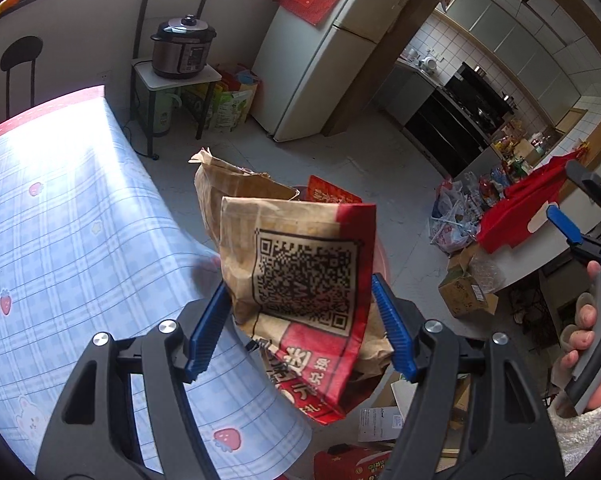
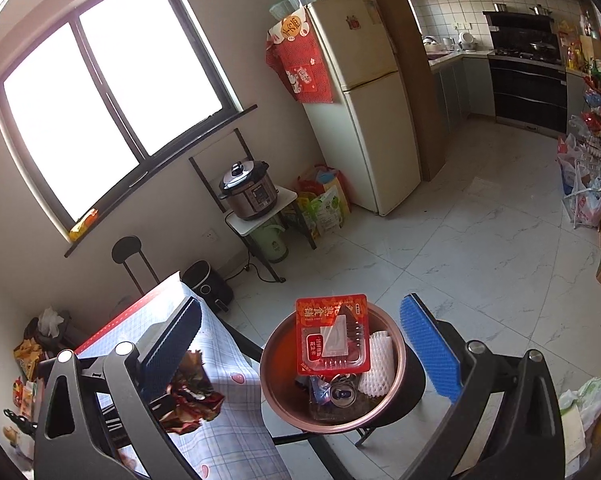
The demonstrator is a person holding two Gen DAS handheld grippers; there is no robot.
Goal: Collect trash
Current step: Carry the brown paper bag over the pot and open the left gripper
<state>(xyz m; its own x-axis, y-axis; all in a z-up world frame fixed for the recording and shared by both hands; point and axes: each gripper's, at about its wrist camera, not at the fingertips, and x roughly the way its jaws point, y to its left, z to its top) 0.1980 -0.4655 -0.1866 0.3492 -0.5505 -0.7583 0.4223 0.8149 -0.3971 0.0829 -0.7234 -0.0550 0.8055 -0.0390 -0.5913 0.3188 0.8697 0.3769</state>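
Observation:
My left gripper (image 1: 300,284) is shut on a crumpled brown paper bag (image 1: 300,264) with a QR code and red print, its blue pads pressing on both sides. The bag hangs past the table's edge and hides most of the basin behind it. A red packet (image 1: 328,194) sticks up beyond it. My right gripper (image 2: 300,304) stands wide open with nothing between its fingers, above a copper basin (image 2: 272,364) on a black stool. The basin holds the red packet (image 2: 332,332), a white foam net (image 2: 376,364) and a can (image 2: 342,394). The right gripper (image 1: 558,188) also shows at the far right.
The table wears a blue plaid cloth (image 1: 80,240) (image 2: 236,440); crumpled brown-red paper (image 2: 192,396) shows at its edge. A person's hand (image 1: 584,320) grips the right handle. A fridge (image 2: 364,120), a pressure cooker (image 2: 248,192) on a stand, and boxes and bags (image 1: 460,216) line the tiled floor.

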